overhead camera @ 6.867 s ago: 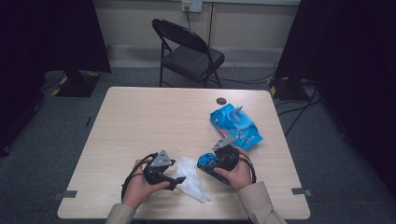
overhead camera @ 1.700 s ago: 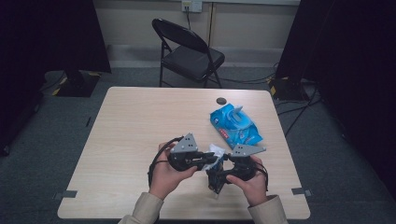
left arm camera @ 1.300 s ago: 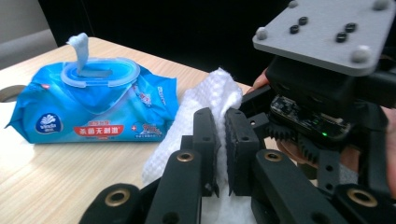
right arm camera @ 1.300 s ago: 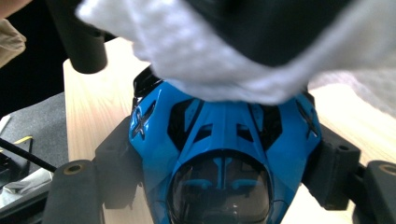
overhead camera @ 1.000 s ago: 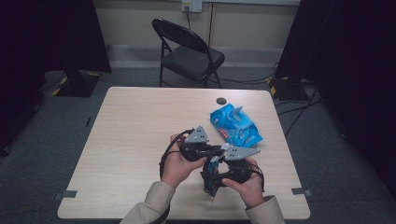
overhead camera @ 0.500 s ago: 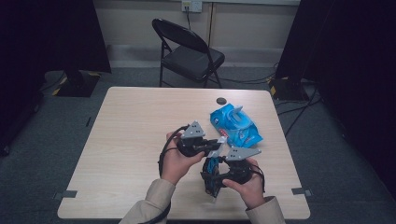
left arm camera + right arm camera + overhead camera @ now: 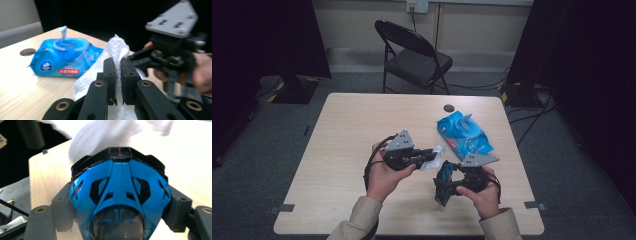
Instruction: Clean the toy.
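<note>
Two grippers meet low and right of centre in the high view: our left gripper is clamped on a white wet wipe, and our right gripper grips a blue and black toy car just below it, with the blue wipe pack up and to the right on the table. In the left gripper view, the jaws at bottom centre pinch the wet wipe, which billows above them, with the wipe pack at left. In the right gripper view, the toy car sits centred between jaws pressed to its sides, the wipe above. To clean well, we judge we should hold the car steady and drag the wipe across it firmly.
</note>
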### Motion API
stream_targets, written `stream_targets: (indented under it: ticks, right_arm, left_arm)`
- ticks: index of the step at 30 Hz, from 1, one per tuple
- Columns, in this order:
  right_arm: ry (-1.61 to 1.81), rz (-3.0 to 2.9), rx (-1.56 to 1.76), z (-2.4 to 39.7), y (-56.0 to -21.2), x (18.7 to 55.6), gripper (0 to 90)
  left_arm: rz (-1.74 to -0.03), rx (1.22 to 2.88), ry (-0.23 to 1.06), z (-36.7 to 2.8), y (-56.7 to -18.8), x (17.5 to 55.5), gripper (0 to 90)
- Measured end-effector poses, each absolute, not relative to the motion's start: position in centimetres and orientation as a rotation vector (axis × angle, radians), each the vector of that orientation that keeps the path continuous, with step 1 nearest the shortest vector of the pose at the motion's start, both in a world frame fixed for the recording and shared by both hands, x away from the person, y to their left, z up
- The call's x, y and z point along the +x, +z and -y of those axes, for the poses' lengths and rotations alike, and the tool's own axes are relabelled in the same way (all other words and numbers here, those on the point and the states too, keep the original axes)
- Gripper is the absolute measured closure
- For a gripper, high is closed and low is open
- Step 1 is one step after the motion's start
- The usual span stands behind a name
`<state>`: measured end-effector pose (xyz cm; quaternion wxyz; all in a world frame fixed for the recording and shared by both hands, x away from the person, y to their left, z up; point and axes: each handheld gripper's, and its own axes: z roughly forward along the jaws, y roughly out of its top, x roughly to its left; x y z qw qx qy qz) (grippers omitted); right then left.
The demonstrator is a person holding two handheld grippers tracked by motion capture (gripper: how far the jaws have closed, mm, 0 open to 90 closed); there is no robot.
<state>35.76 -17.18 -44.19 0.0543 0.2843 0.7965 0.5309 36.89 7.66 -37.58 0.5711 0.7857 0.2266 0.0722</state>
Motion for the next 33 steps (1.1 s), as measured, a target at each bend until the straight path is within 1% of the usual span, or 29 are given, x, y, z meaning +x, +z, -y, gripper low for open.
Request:
stream_targets:
  ticks: [6, 16, 33]
  right_arm:
    - [1.598, -2.385, 0.897, 18.1, -44.2, 35.7, 25.8]
    - [1.620, -2.352, 0.905, 18.6, -43.9, 35.6, 25.9]
    - [1.606, -2.413, 0.803, 17.0, -43.2, 34.9, 25.9]
  left_arm:
    - [-0.481, 1.871, 0.128, -6.6, -37.6, 36.3, 84.3]
    - [-0.419, 1.911, 0.106, -5.3, -37.6, 35.6, 84.2]
    - [-0.475, 1.909, 0.130, -4.0, -38.1, 37.6, 83.9]
